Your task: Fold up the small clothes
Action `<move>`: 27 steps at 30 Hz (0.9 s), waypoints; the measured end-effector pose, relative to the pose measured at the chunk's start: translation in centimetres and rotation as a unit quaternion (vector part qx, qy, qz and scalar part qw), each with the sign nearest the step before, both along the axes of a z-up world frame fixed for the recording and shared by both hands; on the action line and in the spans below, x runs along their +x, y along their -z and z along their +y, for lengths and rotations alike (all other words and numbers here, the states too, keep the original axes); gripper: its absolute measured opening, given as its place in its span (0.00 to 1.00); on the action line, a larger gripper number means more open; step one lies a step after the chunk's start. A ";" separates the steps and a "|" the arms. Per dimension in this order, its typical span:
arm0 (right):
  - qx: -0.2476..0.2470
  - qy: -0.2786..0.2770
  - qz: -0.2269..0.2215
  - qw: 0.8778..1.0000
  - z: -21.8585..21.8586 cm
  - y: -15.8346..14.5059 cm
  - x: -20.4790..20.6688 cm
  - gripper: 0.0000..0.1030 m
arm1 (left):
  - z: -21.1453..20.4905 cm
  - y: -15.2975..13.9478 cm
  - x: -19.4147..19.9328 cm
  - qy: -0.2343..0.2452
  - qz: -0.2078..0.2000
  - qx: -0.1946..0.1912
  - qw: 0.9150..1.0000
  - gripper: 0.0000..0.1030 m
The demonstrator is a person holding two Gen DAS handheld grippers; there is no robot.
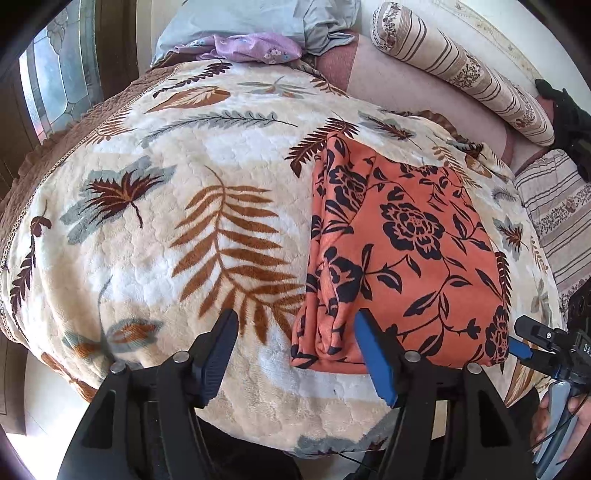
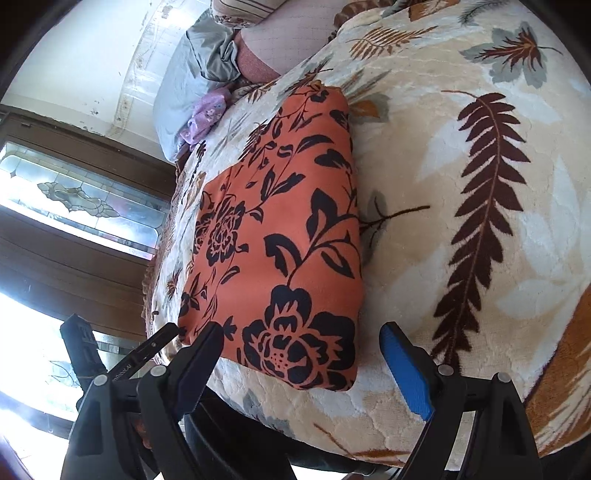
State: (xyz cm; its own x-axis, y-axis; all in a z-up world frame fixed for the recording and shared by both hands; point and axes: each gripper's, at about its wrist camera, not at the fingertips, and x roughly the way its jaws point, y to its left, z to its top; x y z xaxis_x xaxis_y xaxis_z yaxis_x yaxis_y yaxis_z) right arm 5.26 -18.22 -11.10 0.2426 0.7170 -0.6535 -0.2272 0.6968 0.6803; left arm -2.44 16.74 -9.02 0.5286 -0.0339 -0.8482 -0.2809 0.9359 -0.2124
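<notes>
Right now my landmark is the folded orange garment point(image 1: 402, 254), a flat rectangle of orange cloth printed with black flowers and leaves. It lies on a cream blanket point(image 1: 184, 236) patterned with brown and grey leaves, which covers the bed.

From the left wrist camera, I see my left gripper point(image 1: 295, 350) hanging over the garment's near left corner, where the stacked folded edges show. Its fingers stand apart and clasp nothing: the blue-padded finger sits over the orange cloth, the black finger over bare blanket just beside the garment. I cannot tell whether either tip touches the fabric.

From the right wrist camera, my right gripper point(image 2: 303, 358) frames the garment's near end. Its fingers are spread wide and hold nothing, one to each side of the nearest corner, with a large black flower between them.

At the garment's near right corner, the left camera also catches the tip of the right gripper and part of the hand point(image 1: 561, 424) holding it.

Beyond the garment's far end lie a grey pillow point(image 1: 255, 22) and a crumpled lilac cloth point(image 1: 255, 46). To the far right of the garment is a striped bolster point(image 1: 461, 70). A patterned glass window point(image 2: 77, 199) stands past the bed's edge.
</notes>
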 end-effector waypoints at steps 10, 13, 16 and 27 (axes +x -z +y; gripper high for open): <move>0.009 0.025 0.005 1.000 -1.9 0.2 0.8 0.86 | -0.3 -1.4 1.1 0.010 -0.018 -0.018 1.000 0.69; 0.011 0.028 -0.004 1.000 -2.0 -0.6 1.5 0.86 | -0.2 -2.1 1.9 0.016 -0.034 -0.042 0.998 0.71; 0.011 0.026 -0.021 0.999 -1.4 -1.9 2.8 0.86 | -0.1 -2.9 3.3 0.022 -0.057 -0.063 0.996 0.73; -0.039 -0.033 0.001 0.999 5.0 1.9 8.9 0.58 | -1.0 4.9 7.8 0.062 -0.007 -0.086 0.994 0.51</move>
